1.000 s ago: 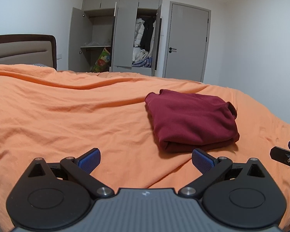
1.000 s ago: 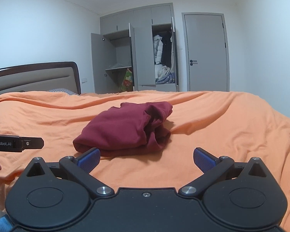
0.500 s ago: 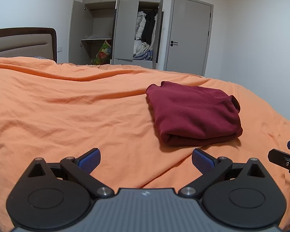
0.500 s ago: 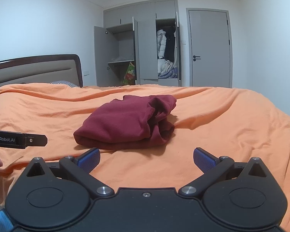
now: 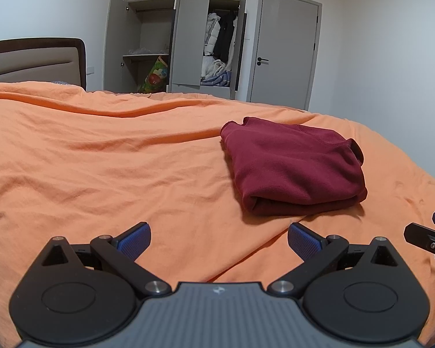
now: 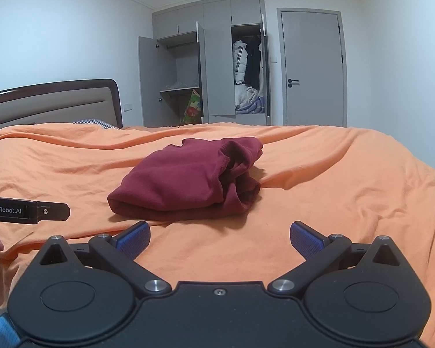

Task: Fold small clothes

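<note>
The folded dark red top (image 6: pixel 188 179) lies ahead, left of the right gripper (image 6: pixel 219 239) and right of the left gripper (image 5: pixel 219 239), both spread wide and empty.

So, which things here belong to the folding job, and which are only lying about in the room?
Part of the job:
- red garment, folded on the bed
- left tool, open, off the garment
- right tool, open, off the garment

Just there:
- wardrobe, doors open, clothes inside
- door, shut
- headboard
</note>
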Available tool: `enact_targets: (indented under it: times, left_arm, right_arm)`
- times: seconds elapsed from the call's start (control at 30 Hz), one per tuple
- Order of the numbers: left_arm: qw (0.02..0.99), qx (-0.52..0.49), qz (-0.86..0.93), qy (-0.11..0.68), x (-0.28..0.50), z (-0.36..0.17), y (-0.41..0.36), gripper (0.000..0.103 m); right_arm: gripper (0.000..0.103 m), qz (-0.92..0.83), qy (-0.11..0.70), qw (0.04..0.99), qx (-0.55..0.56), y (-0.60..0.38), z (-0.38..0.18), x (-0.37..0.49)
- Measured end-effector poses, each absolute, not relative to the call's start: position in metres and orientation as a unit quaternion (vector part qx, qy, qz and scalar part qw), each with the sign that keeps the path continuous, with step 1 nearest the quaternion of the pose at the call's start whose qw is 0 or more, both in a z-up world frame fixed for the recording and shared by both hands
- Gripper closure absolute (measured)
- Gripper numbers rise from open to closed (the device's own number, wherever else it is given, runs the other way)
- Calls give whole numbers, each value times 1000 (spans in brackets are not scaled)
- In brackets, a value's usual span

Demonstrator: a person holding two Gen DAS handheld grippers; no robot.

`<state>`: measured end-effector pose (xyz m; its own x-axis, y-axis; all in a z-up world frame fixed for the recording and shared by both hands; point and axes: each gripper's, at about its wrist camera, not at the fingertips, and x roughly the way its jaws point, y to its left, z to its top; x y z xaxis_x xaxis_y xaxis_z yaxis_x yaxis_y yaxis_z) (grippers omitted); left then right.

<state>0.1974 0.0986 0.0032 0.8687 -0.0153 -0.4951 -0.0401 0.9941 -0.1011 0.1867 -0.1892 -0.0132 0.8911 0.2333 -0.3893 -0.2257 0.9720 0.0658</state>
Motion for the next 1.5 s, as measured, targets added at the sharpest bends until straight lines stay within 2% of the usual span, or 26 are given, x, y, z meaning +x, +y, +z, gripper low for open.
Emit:
enact_targets:
  times: [1.5]
  left_arm:
    - [964, -54, 6, 260, 198, 1, 99, 0]
  right_arm:
    - [1, 119, 205, 972, 11, -189, -16, 188]
